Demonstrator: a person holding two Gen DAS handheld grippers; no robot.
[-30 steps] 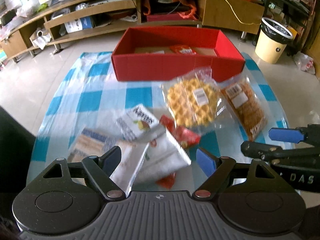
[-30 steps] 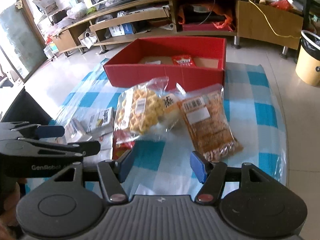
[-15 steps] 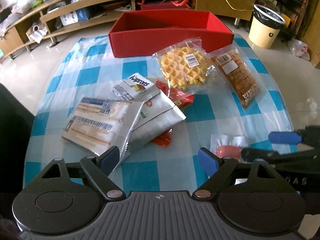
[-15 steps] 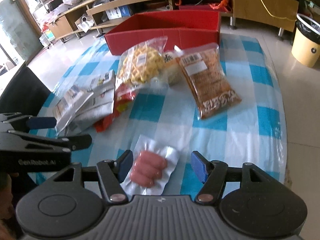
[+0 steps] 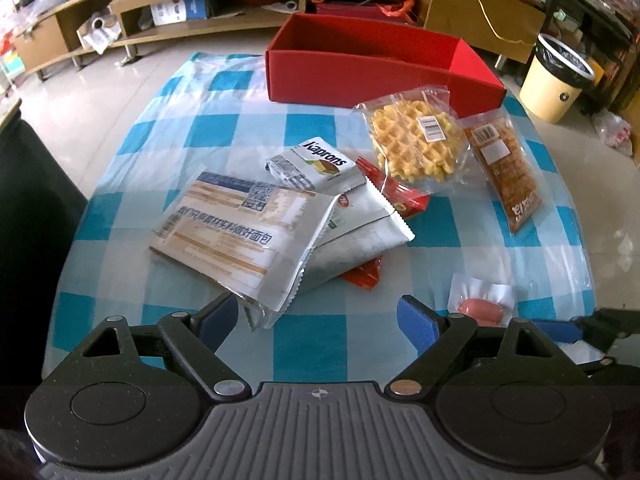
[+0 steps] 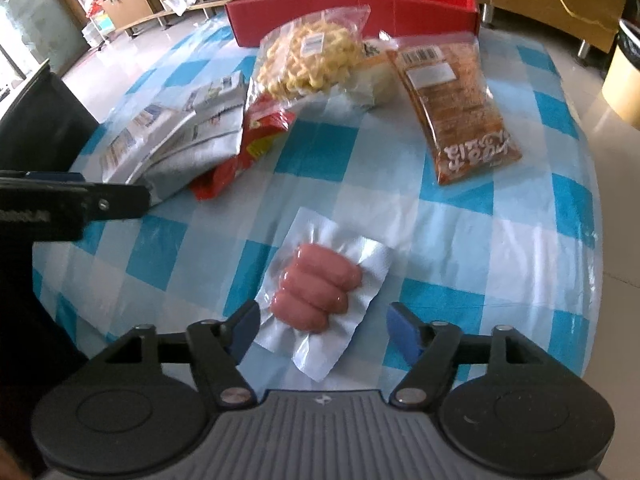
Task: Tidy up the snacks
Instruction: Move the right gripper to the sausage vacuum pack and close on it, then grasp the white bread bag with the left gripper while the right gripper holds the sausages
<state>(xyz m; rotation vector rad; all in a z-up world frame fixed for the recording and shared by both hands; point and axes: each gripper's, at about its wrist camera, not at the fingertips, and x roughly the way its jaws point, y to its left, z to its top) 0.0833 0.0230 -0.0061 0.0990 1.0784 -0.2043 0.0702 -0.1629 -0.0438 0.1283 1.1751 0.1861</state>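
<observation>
While my right gripper [image 6: 322,330] hangs with its blue pads wide apart and nothing between them, the clear vacuum-sealed pouch of pink sausages [image 6: 316,294] lies flat on the blue-and-white checked cloth [image 6: 460,240] just ahead of the pads, low in the centre of the right wrist view. My worry is the pouch itself: the film looks slick and the flat sealed edge is thin, so if I close on the margin rather than the plump sausages, I judge it may slide out or only drag along the cloth. My left gripper [image 5: 318,322] is likewise spread and empty, low in its frame, with the corner of the grey-white printed foil bread packet [image 5: 240,224] just beside its left pad; a careless move there could nudge that stack. The open red cardboard box [image 5: 360,70] sits at the top of the frame, well apart, so a weak pinch risks a drop on the way.
</observation>
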